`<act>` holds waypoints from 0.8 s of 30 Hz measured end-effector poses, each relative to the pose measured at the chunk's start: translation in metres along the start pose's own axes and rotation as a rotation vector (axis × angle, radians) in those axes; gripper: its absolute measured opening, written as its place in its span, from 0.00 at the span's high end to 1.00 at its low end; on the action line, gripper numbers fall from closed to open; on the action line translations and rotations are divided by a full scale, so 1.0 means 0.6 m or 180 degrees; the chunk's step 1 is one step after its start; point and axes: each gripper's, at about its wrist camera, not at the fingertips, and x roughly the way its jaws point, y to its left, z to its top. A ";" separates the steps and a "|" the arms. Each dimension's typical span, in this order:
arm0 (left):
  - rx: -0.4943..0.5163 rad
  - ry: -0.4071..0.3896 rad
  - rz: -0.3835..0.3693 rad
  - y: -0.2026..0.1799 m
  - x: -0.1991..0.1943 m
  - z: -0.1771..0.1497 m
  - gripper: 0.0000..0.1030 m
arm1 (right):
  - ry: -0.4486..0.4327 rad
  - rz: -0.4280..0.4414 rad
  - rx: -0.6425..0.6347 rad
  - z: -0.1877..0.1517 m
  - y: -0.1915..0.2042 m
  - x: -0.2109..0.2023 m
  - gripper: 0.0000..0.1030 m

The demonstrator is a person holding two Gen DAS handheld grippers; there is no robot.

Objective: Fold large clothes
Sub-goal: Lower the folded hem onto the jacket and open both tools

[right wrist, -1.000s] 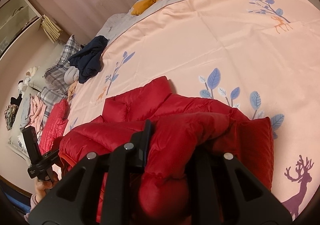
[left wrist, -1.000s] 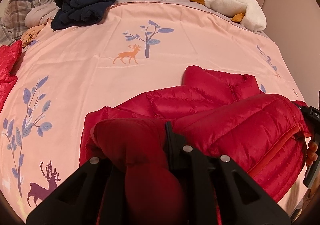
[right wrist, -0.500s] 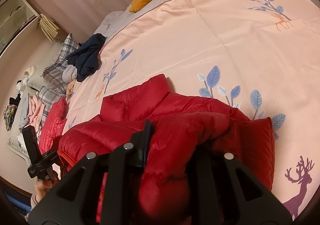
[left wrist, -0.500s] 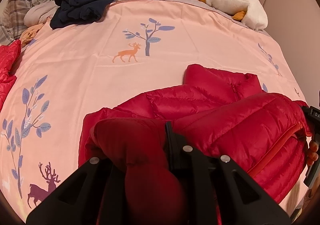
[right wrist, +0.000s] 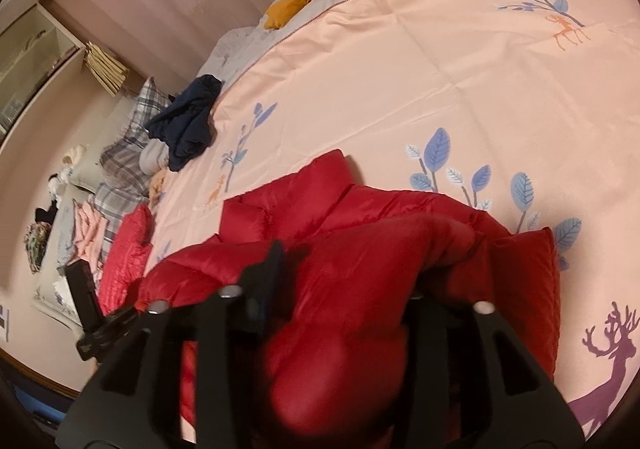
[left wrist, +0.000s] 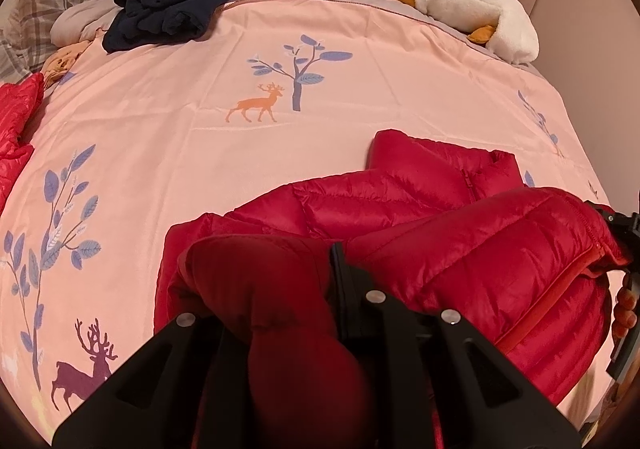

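Note:
A red puffer jacket (left wrist: pixel 432 217) lies on the pink bedspread (left wrist: pixel 192 97), its lower part lifted and folded over toward the collar. My left gripper (left wrist: pixel 272 281) is shut on a bunched corner of the jacket. My right gripper (right wrist: pixel 352 273) is shut on the jacket's other corner (right wrist: pixel 360 309); it also shows at the right edge of the left wrist view (left wrist: pixel 624 233). Both hold the hem a little above the jacket's body. The collar (right wrist: pixel 320 185) rests flat on the bed.
A dark navy garment (left wrist: pixel 172 1) lies at the far left of the bed by plaid pillows (left wrist: pixel 52 9). A white and orange plush toy (left wrist: pixel 460 5) is at the headboard. Another red garment (left wrist: pixel 16 121) lies at the left edge.
Both grippers have moved slightly forward toward the head of the bed with the jacket's hem; the right wrist view has shifted and tilted a little.

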 end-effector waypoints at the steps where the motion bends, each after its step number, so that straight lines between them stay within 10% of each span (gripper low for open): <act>1: -0.0037 0.0002 -0.0015 0.001 -0.001 0.001 0.85 | -0.0020 0.0015 -0.0004 0.000 0.003 -0.003 0.43; 9: -0.0490 -0.0030 -0.0421 0.033 -0.018 0.003 0.76 | -0.0109 0.0095 0.0084 0.001 0.004 -0.022 0.32; 17: -0.0972 -0.0202 -0.0949 0.055 -0.039 0.014 0.25 | -0.0252 0.0119 0.0161 0.011 0.006 -0.037 0.21; 24: -0.1097 -0.0361 -0.0956 0.068 -0.049 0.040 0.18 | -0.0477 0.0124 0.0294 0.028 -0.004 -0.054 0.14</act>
